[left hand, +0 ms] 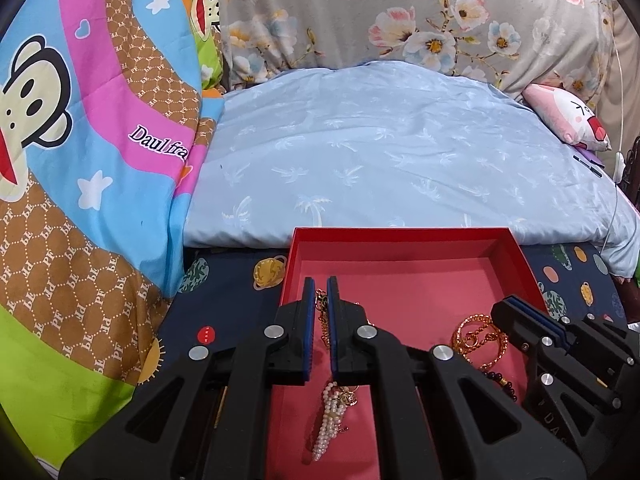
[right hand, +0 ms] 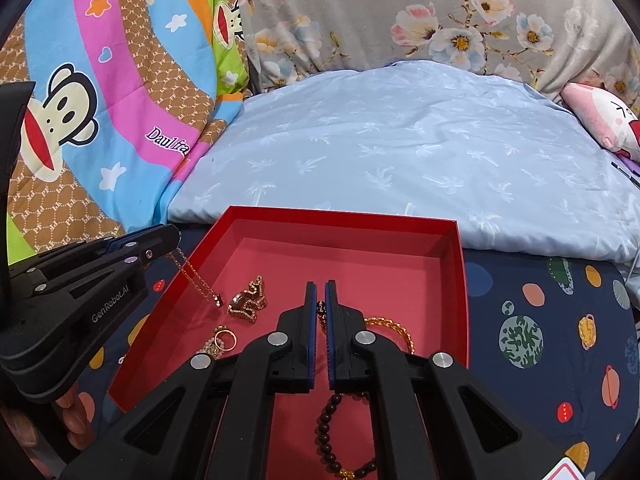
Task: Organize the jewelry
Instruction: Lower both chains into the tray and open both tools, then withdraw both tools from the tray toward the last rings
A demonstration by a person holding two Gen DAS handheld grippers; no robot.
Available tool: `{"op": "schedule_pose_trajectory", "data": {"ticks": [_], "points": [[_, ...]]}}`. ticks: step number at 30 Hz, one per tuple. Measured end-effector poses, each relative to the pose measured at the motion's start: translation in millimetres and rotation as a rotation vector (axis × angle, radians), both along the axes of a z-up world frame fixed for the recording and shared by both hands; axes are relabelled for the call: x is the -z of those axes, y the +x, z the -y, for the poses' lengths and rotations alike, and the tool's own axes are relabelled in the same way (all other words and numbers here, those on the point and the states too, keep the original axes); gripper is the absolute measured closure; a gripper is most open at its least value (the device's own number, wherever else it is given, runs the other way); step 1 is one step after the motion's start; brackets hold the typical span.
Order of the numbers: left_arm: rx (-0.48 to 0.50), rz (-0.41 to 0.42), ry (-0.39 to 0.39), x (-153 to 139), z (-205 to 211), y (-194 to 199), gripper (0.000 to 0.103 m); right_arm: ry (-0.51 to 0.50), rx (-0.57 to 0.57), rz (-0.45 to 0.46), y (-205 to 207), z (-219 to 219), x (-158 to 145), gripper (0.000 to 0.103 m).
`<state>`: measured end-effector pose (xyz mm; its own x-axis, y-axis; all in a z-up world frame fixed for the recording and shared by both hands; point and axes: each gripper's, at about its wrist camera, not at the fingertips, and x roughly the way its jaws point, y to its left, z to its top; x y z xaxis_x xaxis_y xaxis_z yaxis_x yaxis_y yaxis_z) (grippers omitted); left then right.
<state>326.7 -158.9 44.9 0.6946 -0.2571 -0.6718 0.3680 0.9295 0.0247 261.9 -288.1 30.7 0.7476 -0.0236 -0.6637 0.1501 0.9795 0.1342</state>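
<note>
A red box lid (left hand: 516, 256) (right hand: 458, 264) lies on the dark planet-print sheet and holds jewelry. My left gripper (left hand: 321, 292) (right hand: 172, 236) is shut on a thin gold chain (left hand: 322, 320) (right hand: 196, 280), which hangs down into the left part of the lid. My right gripper (right hand: 321, 292) (left hand: 516, 308) is shut on a dark bead bracelet (right hand: 320, 310) whose loop (right hand: 326, 428) hangs below the fingers. A pearl strand (left hand: 326, 420), gold rings (right hand: 224, 340), a gold pendant (right hand: 248, 300) and a gold chain (right hand: 396, 330) (left hand: 476, 332) lie in the lid.
A pale blue pillow (left hand: 380, 152) lies just behind the lid. A cartoon monkey quilt (left hand: 80, 160) rises on the left. A floral cushion (left hand: 400, 20) and a pink plush (left hand: 568, 116) sit at the back and right.
</note>
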Motion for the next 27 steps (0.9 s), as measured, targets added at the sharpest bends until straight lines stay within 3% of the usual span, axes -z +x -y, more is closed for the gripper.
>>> {"op": "schedule_pose_trajectory", "data": {"ticks": [10,12,14,27], "points": [[-0.016,-0.009,-0.007,2,-3,3,0.096,-0.005,0.001,0.0,2,-1,1,0.099],[-0.021,-0.01,-0.012,2,-4,3,0.08,-0.008,0.002,0.01,0,-1,1,0.096],[-0.034,-0.003,-0.014,0,-7,1,0.073,-0.008,0.008,0.017,-2,-1,-1,0.094],[-0.053,0.016,-0.017,-20,-36,-31,0.064,0.012,0.042,0.042,-61,-4,-19,0.087]]}}
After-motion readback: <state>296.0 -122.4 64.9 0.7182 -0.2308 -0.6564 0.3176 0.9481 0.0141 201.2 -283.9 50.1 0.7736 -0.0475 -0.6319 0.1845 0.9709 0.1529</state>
